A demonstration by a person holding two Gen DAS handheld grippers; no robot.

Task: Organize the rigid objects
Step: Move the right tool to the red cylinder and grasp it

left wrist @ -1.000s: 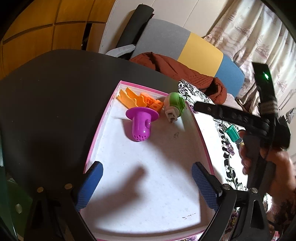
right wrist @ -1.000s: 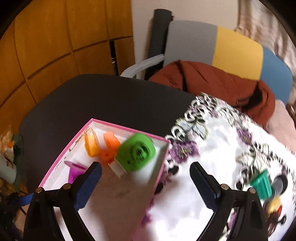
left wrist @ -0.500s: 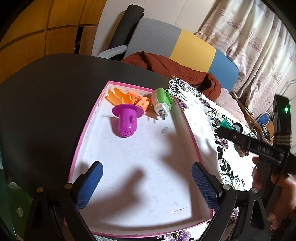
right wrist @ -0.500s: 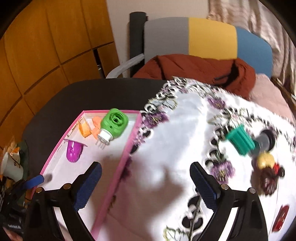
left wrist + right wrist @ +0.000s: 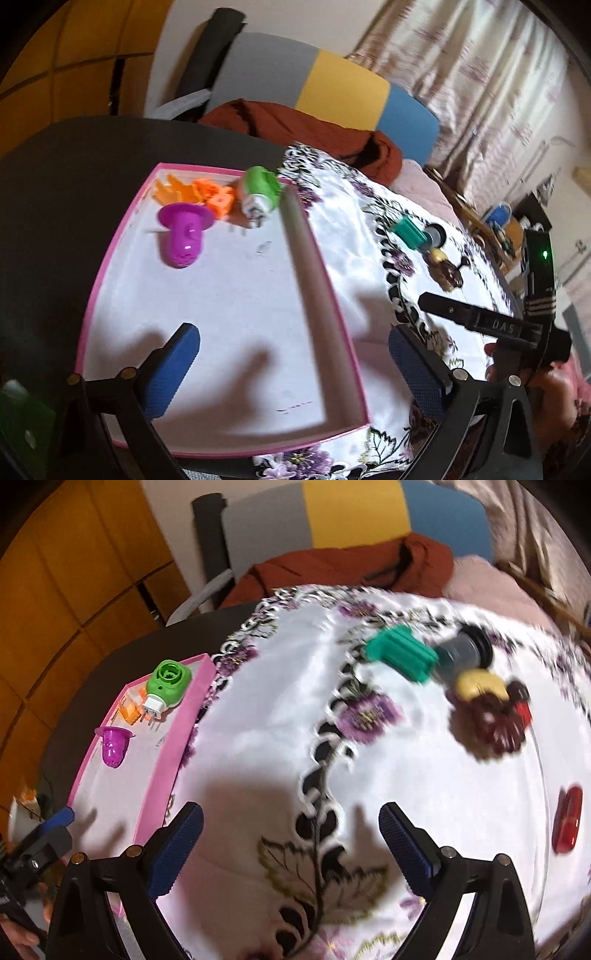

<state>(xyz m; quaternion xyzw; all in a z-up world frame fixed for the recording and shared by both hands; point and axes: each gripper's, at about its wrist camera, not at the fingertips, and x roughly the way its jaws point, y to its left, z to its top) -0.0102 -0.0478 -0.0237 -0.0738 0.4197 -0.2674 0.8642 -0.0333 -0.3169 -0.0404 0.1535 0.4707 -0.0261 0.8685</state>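
Light: bright, from above; white tray floor [image 5: 236, 295] and cloth [image 5: 424, 775] nearly washed out.
Shadows: soft grey shapes of the tongs on tray floor and cloth.
Glare: sheen on the cloth folds; curtain [image 5: 461, 74] pale and overexposed.
Blur: motion smear on teal piece [image 5: 400, 657], dark cluster [image 5: 487, 720], purple cup [image 5: 183, 236].
Distortion: fisheye bending, black vignette corners.

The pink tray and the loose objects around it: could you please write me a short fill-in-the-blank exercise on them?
1. The green plug-in device lies inside the ____ tray.
2. The purple funnel-shaped piece lies in the tray beside the ____ plastic pieces.
3. The teal block lies on the floral ____.
4. Nothing sits between the right gripper fingers, so it is ____.

Missing words: pink; orange; cloth; open
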